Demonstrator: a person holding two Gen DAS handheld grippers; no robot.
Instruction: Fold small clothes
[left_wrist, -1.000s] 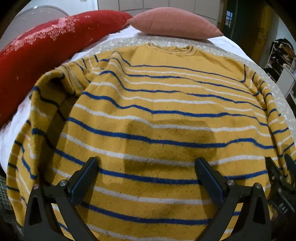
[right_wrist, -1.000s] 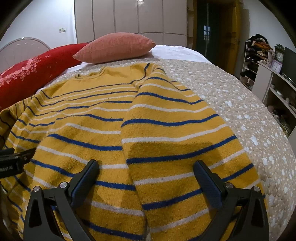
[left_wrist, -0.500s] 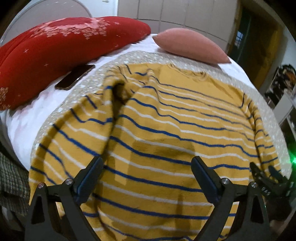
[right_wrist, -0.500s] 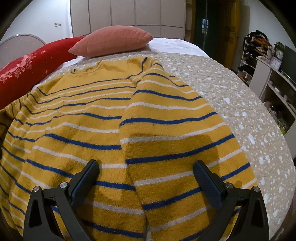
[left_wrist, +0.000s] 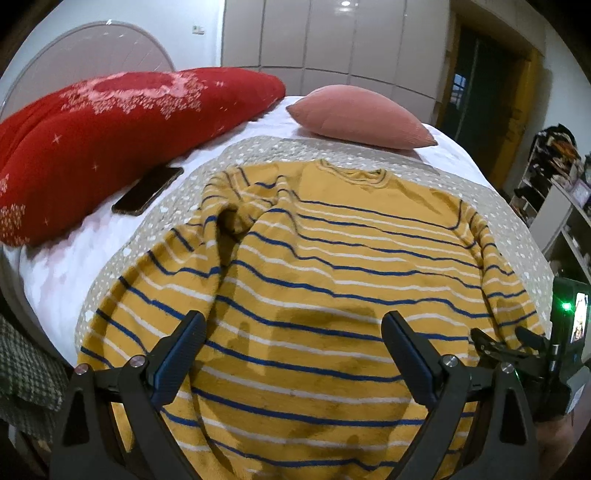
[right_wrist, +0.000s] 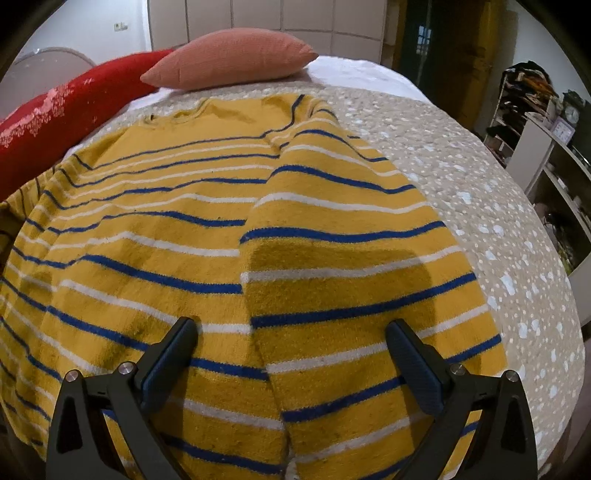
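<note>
- Where the left wrist view curves away at its left edge, a long red cushion with pale snowflake print (left_wrist: 122, 136) lies along the white sheet, and a dark flat phone (left_wrist: 147, 191) rests just beside its lower edge.
- At the upper centre of that view a salmon-pink knitted pillow (left_wrist: 360, 120) sits on the white sheet, just beyond the speckled beige bedspread (left_wrist: 509, 221).
- The mustard-yellow knitted sweater with blue and white stripes (left_wrist: 332, 295) lies spread on the bedspread, filling the middle and lower part of the frame, its neckline toward the pillow.
- On the left side of the frame one sleeve is bunched and creased against the sweater's body.
- The left gripper (left_wrist: 293, 354) hangs above the sweater's lower part, its blue-padded fingers (left_wrist: 177, 354) spread wide with nothing between them.
- At the right edge of that view, part of the other black tool shows beside a green light.
- In the right wrist view the sweater (right_wrist: 166, 236) fills the left and centre, with a sleeve folded over its body down the middle of the frame.
- The right gripper (right_wrist: 291, 352) hovers over that folded sleeve, its jaws wide apart and empty.
- At the far right of that frame, white open shelves (right_wrist: 546, 155) stand beyond the bed.
</note>
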